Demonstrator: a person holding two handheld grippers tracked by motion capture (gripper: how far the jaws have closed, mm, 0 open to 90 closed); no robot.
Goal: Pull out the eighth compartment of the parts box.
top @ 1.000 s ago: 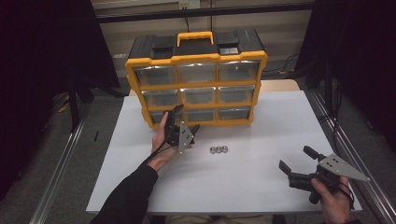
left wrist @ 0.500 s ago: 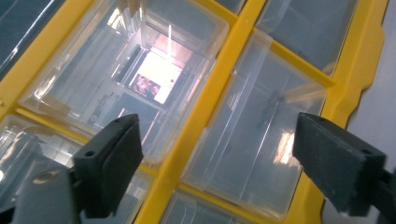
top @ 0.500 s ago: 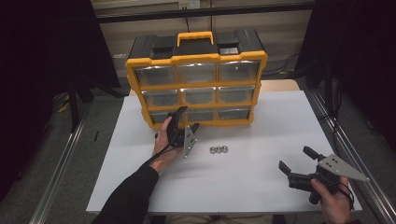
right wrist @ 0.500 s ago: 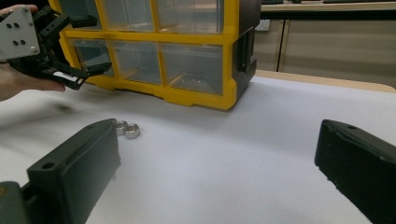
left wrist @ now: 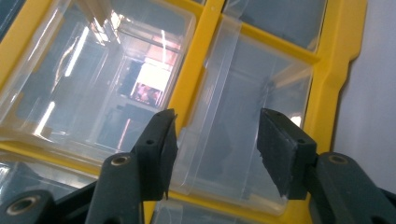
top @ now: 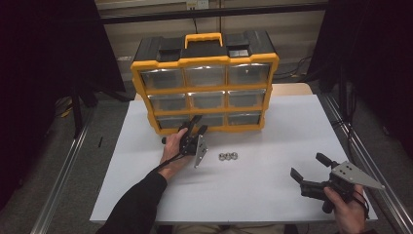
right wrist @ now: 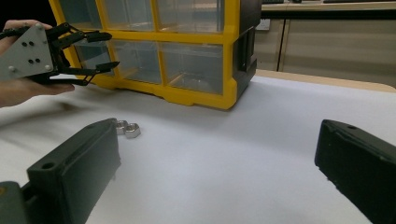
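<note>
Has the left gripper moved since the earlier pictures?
Yes. The left gripper has gone up the high view, away from the nuts, to the organizer's bottom row; its jaws have just been closing.

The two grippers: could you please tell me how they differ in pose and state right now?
The left gripper is raised at the organizer's bottom-row drawer, its jaws just closing around the drawer's front lip; the right gripper sits low near the table edge, away from the organizer, jaws wide and empty. Both are black two-jaw grippers.
</note>
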